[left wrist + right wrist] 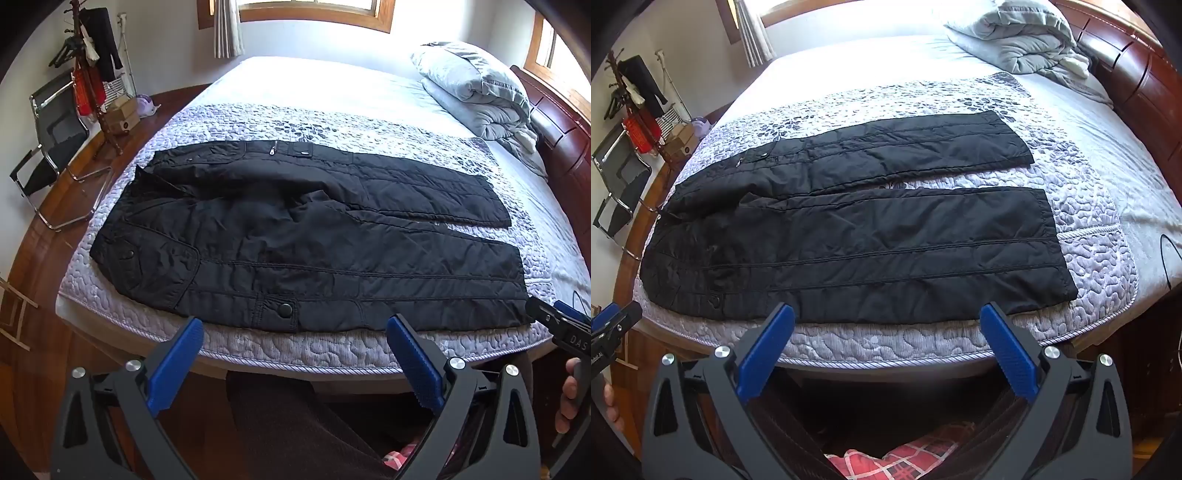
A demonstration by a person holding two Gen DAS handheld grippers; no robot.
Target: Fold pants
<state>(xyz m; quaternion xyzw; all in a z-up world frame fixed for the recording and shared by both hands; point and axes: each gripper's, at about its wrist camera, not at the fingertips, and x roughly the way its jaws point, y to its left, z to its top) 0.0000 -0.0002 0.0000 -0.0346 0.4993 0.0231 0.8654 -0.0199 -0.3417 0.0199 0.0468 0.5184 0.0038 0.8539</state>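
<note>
At the near edge of the bed, the left gripper (295, 332) is hanging with its jaws spread as wide as they go, gripping nothing and touching nothing; its blue pads (181, 365) are sitting just short of the mattress rim. The right gripper (886, 321) is hanging the same way, fully spread and empty, its blue pads (1008, 354) also clear of the cloth. In the left wrist view the right gripper is showing at 4 o'clock, with the fingers of a hand (570, 395) wrapping its handle.

The pants (295, 236) are lying flat on the quilted bed cover (314, 347), black and padded, with the waist toward 9 o'clock and both legs running toward 3 o'clock. The legs are lying slightly apart, a strip of cover showing between them in the right wrist view. The near leg's edge is lying close to the front rim of the mattress, just beyond both grippers. A snap button (284, 310) is showing on the near seam.

At 1 o'clock a folded grey duvet (476, 92) is resting against the dark red wooden headboard (565, 147). At 10 o'clock a coat stand (92, 74) with hanging clothes is standing on the wooden floor (40, 258), with a chrome-framed chair (55, 147) beside it. Wood-framed windows (314, 14) are letting in bright light at 12 o'clock, beside a curtain (227, 26).
</note>
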